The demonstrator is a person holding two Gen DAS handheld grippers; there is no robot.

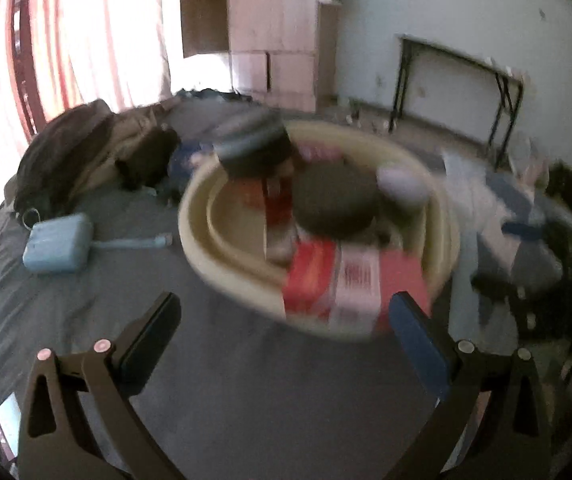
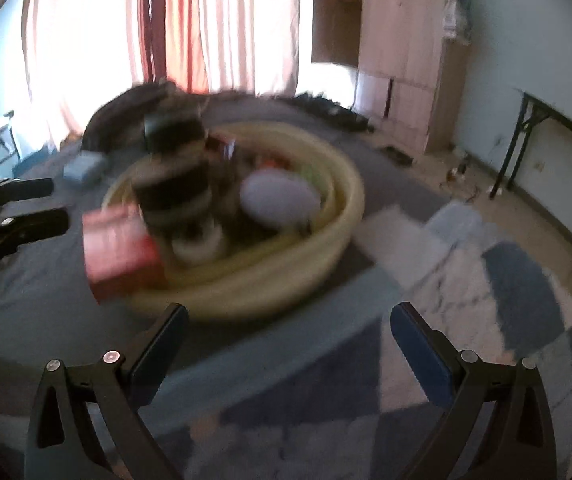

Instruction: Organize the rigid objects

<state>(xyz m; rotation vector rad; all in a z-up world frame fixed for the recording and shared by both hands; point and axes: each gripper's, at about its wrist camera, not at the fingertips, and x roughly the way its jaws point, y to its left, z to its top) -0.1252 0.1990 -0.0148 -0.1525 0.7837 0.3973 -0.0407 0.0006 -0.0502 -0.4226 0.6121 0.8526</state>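
A cream oval tub [image 1: 222, 256] sits on a grey bed sheet and holds several rigid objects: a red and white box [image 1: 346, 280] leaning over its near rim, a dark round lid [image 1: 334, 200], a dark jar [image 1: 254, 144] and a pale rounded object [image 1: 402, 184]. My left gripper [image 1: 286, 312] is open and empty, just short of the tub's near rim. In the right wrist view the tub [image 2: 326, 216], the red box [image 2: 118, 244], stacked dark jars [image 2: 174, 184] and the pale object [image 2: 278, 196] show ahead of my open, empty right gripper [image 2: 286, 324]. Both views are blurred.
A light blue case [image 1: 58, 242] with a cable lies left of the tub. Dark bags [image 1: 70, 152] are piled at the bed's far left. A blue and white checked cloth [image 2: 486, 288] lies right of the tub. The left gripper shows at the right wrist view's left edge [image 2: 14, 212]. A folding table [image 1: 458, 92] stands by the wall.
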